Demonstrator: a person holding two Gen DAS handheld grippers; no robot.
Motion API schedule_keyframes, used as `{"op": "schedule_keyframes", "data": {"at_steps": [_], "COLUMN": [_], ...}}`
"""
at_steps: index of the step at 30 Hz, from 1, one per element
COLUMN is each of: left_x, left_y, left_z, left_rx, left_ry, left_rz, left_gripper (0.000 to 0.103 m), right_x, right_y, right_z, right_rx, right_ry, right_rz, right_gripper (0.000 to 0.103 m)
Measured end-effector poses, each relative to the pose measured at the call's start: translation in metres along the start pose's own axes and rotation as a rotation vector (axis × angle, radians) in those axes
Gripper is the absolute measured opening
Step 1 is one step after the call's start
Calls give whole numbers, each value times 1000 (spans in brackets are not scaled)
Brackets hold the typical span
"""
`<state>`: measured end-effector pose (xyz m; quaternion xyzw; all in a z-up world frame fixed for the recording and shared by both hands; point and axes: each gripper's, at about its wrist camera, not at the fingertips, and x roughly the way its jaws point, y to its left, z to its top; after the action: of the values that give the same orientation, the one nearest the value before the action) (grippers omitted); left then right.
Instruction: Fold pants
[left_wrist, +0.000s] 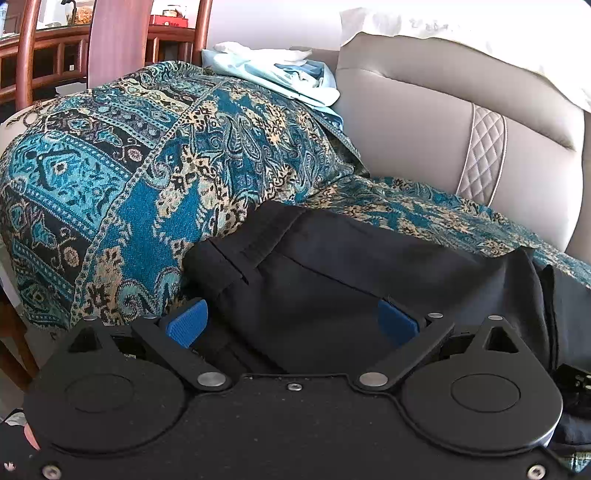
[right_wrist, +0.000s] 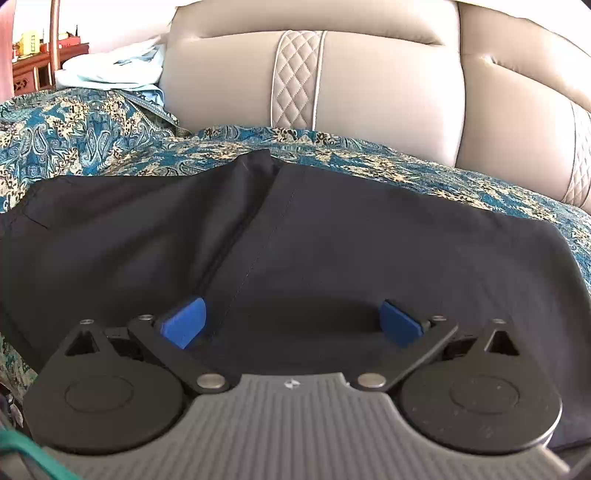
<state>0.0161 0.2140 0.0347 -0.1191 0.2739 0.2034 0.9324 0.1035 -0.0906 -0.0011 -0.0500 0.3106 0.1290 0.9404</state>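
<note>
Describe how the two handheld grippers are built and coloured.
Both have black linkage arms with silver pivot pins, round black housings and blue ribbed pads on the jaws. The left gripper has a plain black body; the right gripper has a grey ribbed one.

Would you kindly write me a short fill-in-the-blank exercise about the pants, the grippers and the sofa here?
1. The pants lie on a patterned ____ throw.
2. Both the left gripper and the right gripper have their jaws ____.
3. The gripper pads are coloured ____.
4. Behind the throw stands a beige ____ backrest.

Missing words: blue; open; blue; sofa
</note>
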Motion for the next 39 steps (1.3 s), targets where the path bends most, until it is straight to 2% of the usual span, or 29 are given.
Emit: {"op": "schedule_keyframes", "data": {"at_steps": [4, 16, 22, 25, 30, 39], "left_x": [2, 23, 47, 53, 56, 52], "left_y": [4, 40, 46, 43, 33, 37], "left_z": [-1, 1, 2, 2, 3, 2], "left_rx": [-23, -233, -261, -260, -213, -218], "left_ry": [10, 68, 108, 98, 87, 77], "left_rz": [10, 38, 51, 61, 113, 123], "left_gripper": [99, 99, 99, 99, 83, 71], "right_x": [2, -5, -5, -5, -5, -5], "right_y": [1, 21, 21, 21, 20, 20], "right_z": [-2, -24, -27, -27, -28, -28], "right_rx": [5, -100, -99, -101, -101, -101], "right_ry": [-17, -96, -121, -124, -132, -131], "right_rz": [-7, 27, 29, 30, 31, 31], "right_gripper": [103, 103, 103, 103, 103, 103]}}
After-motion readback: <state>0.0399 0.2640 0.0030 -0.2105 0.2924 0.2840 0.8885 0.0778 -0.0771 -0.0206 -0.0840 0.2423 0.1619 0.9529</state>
